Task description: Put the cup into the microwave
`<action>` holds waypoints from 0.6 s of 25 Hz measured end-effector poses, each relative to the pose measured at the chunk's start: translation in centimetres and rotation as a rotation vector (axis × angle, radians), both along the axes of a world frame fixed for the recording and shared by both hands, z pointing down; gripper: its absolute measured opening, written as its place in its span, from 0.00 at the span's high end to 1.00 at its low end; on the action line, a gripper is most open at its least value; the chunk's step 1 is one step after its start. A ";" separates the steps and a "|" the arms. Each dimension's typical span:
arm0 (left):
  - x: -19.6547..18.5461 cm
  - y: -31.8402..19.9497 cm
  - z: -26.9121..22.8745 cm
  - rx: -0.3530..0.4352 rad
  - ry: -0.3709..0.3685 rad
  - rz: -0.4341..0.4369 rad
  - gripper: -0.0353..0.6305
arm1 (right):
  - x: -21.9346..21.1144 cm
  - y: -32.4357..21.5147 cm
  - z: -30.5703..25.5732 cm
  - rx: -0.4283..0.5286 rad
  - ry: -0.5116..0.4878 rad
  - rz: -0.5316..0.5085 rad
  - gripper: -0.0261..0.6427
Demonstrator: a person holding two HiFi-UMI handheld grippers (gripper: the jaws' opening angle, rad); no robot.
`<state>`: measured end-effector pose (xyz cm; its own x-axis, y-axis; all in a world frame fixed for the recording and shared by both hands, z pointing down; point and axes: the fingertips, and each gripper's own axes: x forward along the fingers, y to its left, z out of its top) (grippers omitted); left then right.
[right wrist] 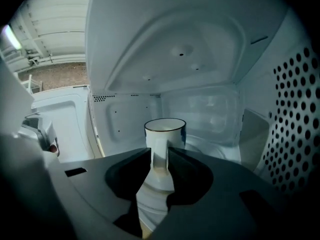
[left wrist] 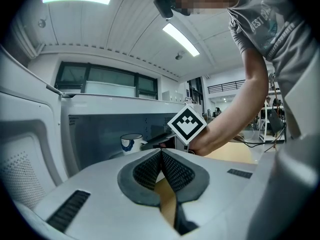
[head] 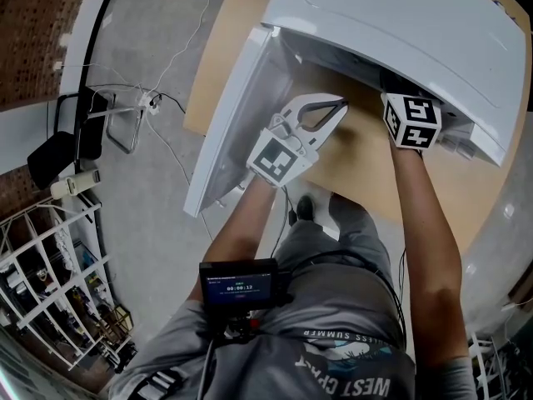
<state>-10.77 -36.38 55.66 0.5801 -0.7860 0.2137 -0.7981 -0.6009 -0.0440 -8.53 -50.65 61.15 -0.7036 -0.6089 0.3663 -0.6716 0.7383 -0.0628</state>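
Nearest thing: small black screen box at the person's chest, right under the head camera, just the one.
Counts: one cup, one microwave, one door, two grippers.
Left gripper: jaws pinched together at the tips, nothing in them. It hangs outside the cavity, just beside the open door.
Right gripper: reaches into the microwave, jaws parted either side of the cup's handle. They sit super close to it, but I wouldn't call it a squeeze.
Cup spot: upright on the glass turntable, roughly mid-cavity.
Room around the cup: clear of the back wall, the left wall and the perforated wall on the right, with plenty of ceiling above the rim.
Edges: the door is swung wide to the left, its free end poking past the table edge over the floor. There's a bare strip of table in front of the cavity.
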 end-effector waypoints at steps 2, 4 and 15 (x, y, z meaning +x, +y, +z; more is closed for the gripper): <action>0.0 0.0 -0.1 -0.003 0.003 -0.001 0.91 | 0.1 0.1 -0.1 -0.007 -0.007 -0.003 0.78; -0.1 0.2 0.0 -0.006 0.005 -0.001 0.91 | 0.0 0.5 0.1 -0.018 -0.013 -0.005 0.77; 0.2 1.5 -0.9 0.007 0.005 0.019 0.91 | 0.9 2.4 -0.7 -0.023 -0.026 -0.002 0.74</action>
<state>-10.61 -34.87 54.74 0.5955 -0.7767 0.2052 -0.7870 -0.6153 -0.0449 -7.66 -48.25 60.49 -0.7142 -0.5993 0.3616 -0.6682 0.7375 -0.0976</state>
